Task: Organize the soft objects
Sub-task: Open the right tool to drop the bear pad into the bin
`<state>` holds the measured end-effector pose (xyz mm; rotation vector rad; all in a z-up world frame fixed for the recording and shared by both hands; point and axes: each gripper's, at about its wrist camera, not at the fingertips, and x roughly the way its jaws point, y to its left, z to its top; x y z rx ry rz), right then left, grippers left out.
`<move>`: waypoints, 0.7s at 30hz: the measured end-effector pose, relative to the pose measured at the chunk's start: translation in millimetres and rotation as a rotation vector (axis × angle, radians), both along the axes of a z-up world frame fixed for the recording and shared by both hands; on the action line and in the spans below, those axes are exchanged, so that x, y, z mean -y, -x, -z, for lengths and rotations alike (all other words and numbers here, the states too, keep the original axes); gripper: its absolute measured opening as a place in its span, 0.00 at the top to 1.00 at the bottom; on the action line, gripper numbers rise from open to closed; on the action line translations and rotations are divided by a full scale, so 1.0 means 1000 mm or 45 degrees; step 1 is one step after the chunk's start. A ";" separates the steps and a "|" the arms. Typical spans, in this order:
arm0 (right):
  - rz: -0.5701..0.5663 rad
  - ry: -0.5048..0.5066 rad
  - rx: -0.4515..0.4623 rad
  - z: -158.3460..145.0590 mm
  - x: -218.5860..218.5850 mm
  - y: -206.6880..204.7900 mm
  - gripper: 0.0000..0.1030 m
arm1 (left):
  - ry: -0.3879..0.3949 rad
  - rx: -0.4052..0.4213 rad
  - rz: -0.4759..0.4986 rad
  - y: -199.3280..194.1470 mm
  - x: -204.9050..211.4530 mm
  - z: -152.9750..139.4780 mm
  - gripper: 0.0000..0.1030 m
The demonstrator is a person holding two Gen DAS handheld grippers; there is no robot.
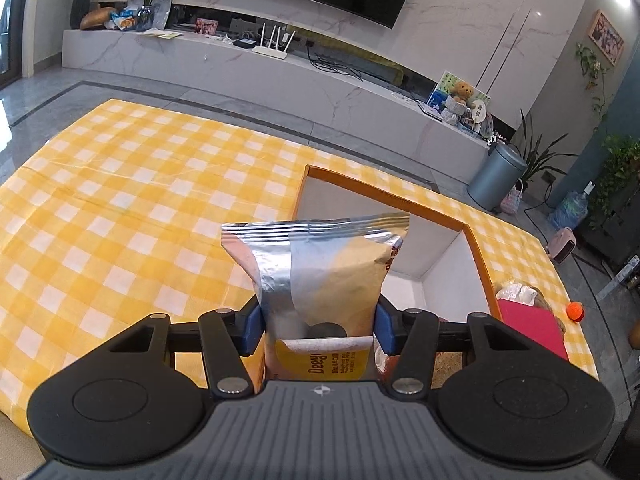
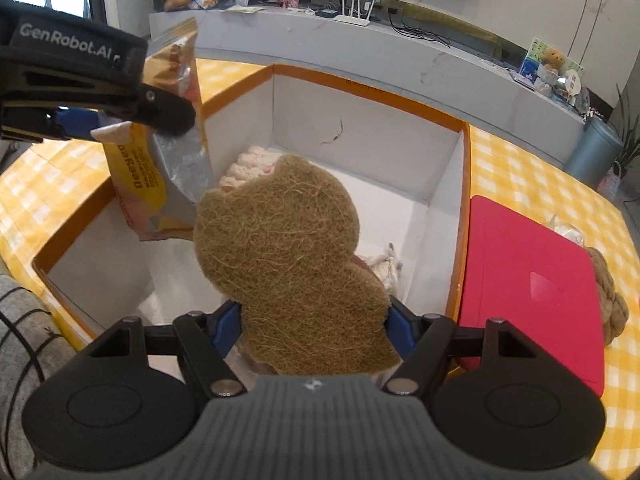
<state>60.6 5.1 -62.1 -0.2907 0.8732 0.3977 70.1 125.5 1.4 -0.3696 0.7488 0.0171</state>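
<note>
Midway: left gripper [image 1: 318,322] is clamping the pouch [image 1: 320,268], right gripper [image 2: 314,320] is clamping the pad [image 2: 288,264], both over the box [image 2: 462,184] holding some items; red mat [image 2: 532,280] is waiting on the desk [image 1: 120,200].

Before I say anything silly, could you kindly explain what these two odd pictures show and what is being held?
Each picture comes from a camera on a handheld two-finger gripper that a person carries, looking along its fingers. In the left wrist view, the left gripper is shut on a foil snack bag above the yellow checked tablecloth. In the right wrist view, the right gripper is shut on a brown fibre pad over an orange-rimmed box, which holds fluffy white items. A pink flat case lies beside the box.
</note>
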 end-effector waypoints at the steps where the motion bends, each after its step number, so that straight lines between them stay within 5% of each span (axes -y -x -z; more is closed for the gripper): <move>1: 0.005 0.003 -0.002 0.000 -0.001 0.000 0.29 | 0.005 0.000 -0.001 0.000 0.000 0.000 0.40; 4: 0.011 0.004 -0.001 -0.004 -0.003 0.001 0.24 | 0.030 -0.011 0.000 -0.005 -0.004 0.003 0.42; 7: -0.016 -0.011 0.040 -0.008 -0.001 0.008 0.06 | 0.035 -0.015 0.002 -0.007 -0.006 0.006 0.43; 11: -0.044 0.083 0.114 -0.008 -0.004 0.014 0.06 | 0.048 -0.016 -0.002 -0.007 -0.007 0.006 0.43; 14: -0.080 0.011 0.114 -0.011 0.001 0.017 0.10 | 0.046 -0.015 -0.001 -0.006 -0.007 0.005 0.43; 18: -0.085 -0.072 0.096 -0.018 0.007 0.010 0.29 | 0.050 -0.015 -0.001 -0.006 -0.007 0.005 0.43; 21: -0.052 -0.069 0.143 -0.026 0.013 0.005 0.31 | 0.055 -0.014 -0.002 -0.006 -0.007 0.005 0.43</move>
